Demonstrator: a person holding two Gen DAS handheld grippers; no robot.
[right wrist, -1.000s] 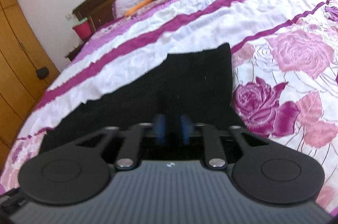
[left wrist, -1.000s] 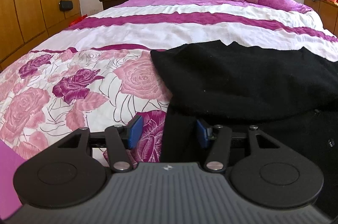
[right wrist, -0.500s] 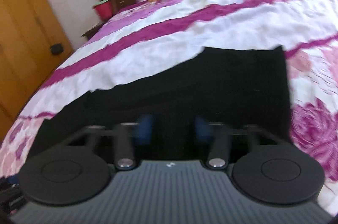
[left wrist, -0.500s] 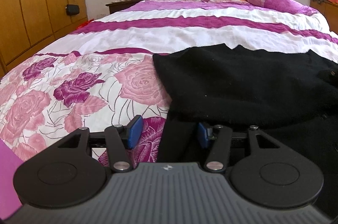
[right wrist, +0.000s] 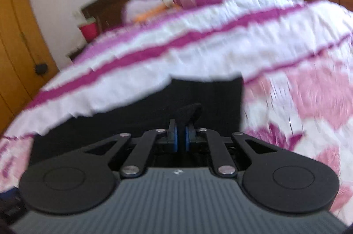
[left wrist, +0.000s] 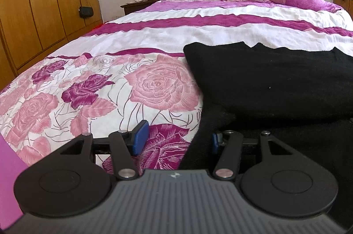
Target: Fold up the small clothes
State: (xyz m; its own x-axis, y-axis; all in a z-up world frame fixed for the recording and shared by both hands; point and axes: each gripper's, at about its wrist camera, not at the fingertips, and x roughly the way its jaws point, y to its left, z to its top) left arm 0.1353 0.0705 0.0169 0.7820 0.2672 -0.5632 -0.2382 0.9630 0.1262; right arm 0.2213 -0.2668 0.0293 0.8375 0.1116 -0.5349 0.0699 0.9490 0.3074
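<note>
Now our right gripper (right wrist: 181, 137) has just closed, pinching a fold of the black garment (right wrist: 198, 97); our left gripper (left wrist: 176, 141) stays half open over its near left edge on the bed (left wrist: 154, 46), holding nothing.

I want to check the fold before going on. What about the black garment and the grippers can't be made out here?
- Black garment, left wrist view: right part cut off by the frame edge, near edge hidden behind the left gripper.
- Garment type: no telling feature visible.
- Right wrist view: motion blur; how much cloth the right gripper pinches is unclear.
</note>
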